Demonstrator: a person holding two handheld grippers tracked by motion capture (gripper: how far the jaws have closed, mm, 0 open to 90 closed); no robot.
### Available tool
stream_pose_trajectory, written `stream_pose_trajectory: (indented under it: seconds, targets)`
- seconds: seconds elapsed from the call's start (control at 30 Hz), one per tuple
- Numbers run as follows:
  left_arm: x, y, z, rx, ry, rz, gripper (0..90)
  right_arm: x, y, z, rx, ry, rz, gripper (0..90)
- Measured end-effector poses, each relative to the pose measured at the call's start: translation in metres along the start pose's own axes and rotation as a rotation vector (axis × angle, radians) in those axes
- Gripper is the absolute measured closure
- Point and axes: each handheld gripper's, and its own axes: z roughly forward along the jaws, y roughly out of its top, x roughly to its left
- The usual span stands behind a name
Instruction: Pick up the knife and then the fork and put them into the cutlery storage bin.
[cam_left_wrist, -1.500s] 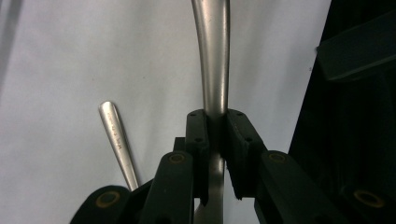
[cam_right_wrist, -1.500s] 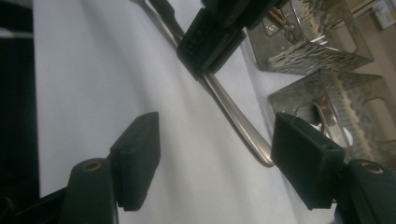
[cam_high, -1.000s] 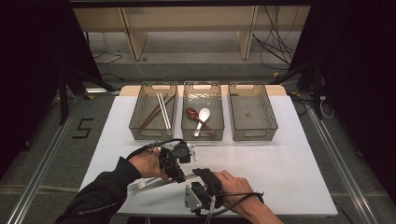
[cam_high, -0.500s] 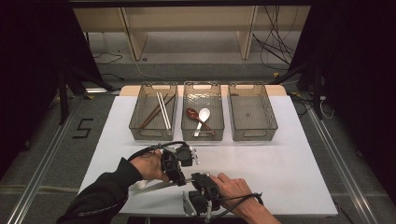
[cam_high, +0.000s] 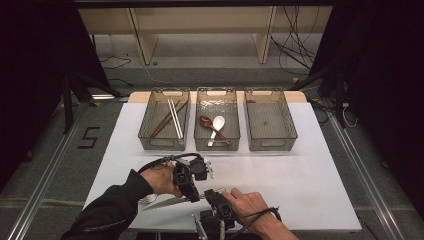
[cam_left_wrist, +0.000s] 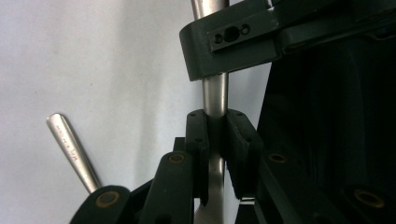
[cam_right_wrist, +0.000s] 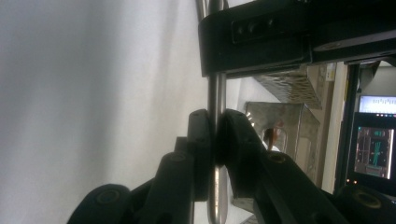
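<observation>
Fingers (cam_right_wrist: 201, 140) of right gripper (cam_high: 212, 195) just closed on knife (cam_high: 165, 202), left gripper (cam_high: 186, 186) clamping it beside: handover ready.

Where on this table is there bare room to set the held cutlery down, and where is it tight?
The white table is bare along its right side, in front of the empty right bin. The left strip beside the chopstick bin is bare too. It is crowded at the near edge, where the left claw and right claw both grip the knife.
</observation>
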Motion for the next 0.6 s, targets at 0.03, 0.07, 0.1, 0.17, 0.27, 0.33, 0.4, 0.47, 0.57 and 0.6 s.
stream_pose_trajectory:
  seconds: [0.03,0.07,0.1,0.17,0.27,0.33,0.4,0.47,0.57,0.6]
  targets:
    - [0.0,0.0,0.0,-0.002,-0.001,0.0,79.4,0.0,0.0,0.0,0.002,-0.002,-0.009,82.6]
    - [0.0,0.0,0.0,-0.006,-0.002,-0.001,79.2,0.0,0.0,-0.001,0.001,-0.003,-0.017,82.9]
    - [0.0,0.0,0.0,-0.008,-0.005,-0.004,79.0,0.0,-0.001,-0.001,-0.006,-0.006,-0.019,83.4]
    - [0.001,-0.001,0.0,-0.016,-0.006,-0.003,78.5,-0.001,-0.001,-0.002,0.003,0.007,-0.012,84.1]
    - [-0.001,-0.001,0.0,-0.025,-0.003,0.003,78.2,-0.002,-0.001,-0.003,0.005,0.012,-0.012,84.6]
    - [0.0,-0.001,-0.001,-0.031,0.002,0.004,77.5,-0.002,-0.001,-0.003,0.009,0.011,-0.013,84.7]
    - [0.001,-0.002,-0.003,-0.037,0.014,-0.005,69.6,-0.002,-0.002,-0.003,0.012,0.007,-0.016,84.7]
    - [0.003,-0.005,-0.007,-0.042,0.017,-0.01,67.9,-0.002,-0.004,-0.004,0.012,0.008,-0.007,84.8]
    - [0.006,-0.011,-0.016,-0.1,0.033,-0.017,62.5,-0.005,-0.007,-0.005,0.016,-0.003,0.004,84.8]
    - [0.007,-0.013,-0.02,-0.121,0.035,-0.029,59.6,-0.006,-0.009,-0.006,0.02,-0.003,0.016,84.8]
